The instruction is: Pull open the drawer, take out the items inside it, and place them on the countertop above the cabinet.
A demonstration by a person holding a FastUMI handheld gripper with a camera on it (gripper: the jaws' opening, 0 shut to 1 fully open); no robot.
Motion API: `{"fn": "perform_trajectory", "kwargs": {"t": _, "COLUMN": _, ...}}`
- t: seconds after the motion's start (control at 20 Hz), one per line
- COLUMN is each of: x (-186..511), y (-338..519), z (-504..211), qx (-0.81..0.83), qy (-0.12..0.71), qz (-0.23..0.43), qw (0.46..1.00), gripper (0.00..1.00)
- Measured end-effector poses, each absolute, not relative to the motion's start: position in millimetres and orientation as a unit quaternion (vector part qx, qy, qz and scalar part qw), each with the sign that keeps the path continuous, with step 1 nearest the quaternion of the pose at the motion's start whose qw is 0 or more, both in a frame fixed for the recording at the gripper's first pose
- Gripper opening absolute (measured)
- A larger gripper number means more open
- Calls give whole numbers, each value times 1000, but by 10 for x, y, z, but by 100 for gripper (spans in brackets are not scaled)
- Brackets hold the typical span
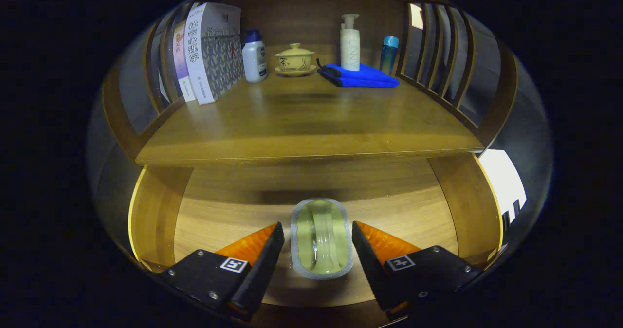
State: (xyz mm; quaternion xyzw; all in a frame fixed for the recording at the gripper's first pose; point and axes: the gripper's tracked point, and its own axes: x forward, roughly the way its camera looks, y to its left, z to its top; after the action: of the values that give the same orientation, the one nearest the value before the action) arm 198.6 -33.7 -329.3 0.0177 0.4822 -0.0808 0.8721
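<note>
Countertop of the wooden cabinet spreads beyond the open drawer, carrying upright books, a folded blue cloth, a pump bottle, a white bottle, a blue-capped bottle and a lidded tea bowl along its back. Down in the drawer, the gripper stands spread wide, its fingers flanking a pale green, grey-rimmed item without visibly touching it.

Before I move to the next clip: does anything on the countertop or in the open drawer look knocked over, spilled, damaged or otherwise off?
Nothing stands out. On the countertop the books, white bottle, lidded cup, pump bottle and blue bottle stand upright; the blue cloth lies folded. In the drawer, a pale green item sits between the open gripper fingers.
</note>
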Motion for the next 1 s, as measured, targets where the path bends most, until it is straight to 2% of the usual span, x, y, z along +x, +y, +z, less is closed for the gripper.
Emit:
{"fn": "perform_trajectory", "kwargs": {"t": 0.25, "x": 1915, "y": -429, "z": -3484, "qx": 22, "qy": 510, "qz": -95, "qw": 855, "gripper": 69}}
{"fn": "perform_trajectory", "kwargs": {"t": 0.45, "x": 1905, "y": -412, "z": -3523, "qx": 30, "qy": 510, "qz": -92, "qw": 855, "gripper": 31}}
{"fn": "perform_trajectory", "kwargs": {"t": 0.5, "x": 1886, "y": -400, "z": -3539, "qx": 30, "qy": 510, "qz": -91, "qw": 855, "gripper": 26}}
{"fn": "perform_trajectory", "kwargs": {"t": 0.8, "x": 1745, "y": -443, "z": -3429, "qx": -16, "qy": 485, "qz": -104, "qw": 868, "gripper": 12}}
{"fn": "perform_trajectory", "kwargs": {"t": 1.0, "x": 1661, "y": -416, "z": -3152, "qx": -30, "qy": 449, "qz": -105, "qw": 887, "gripper": 10}}
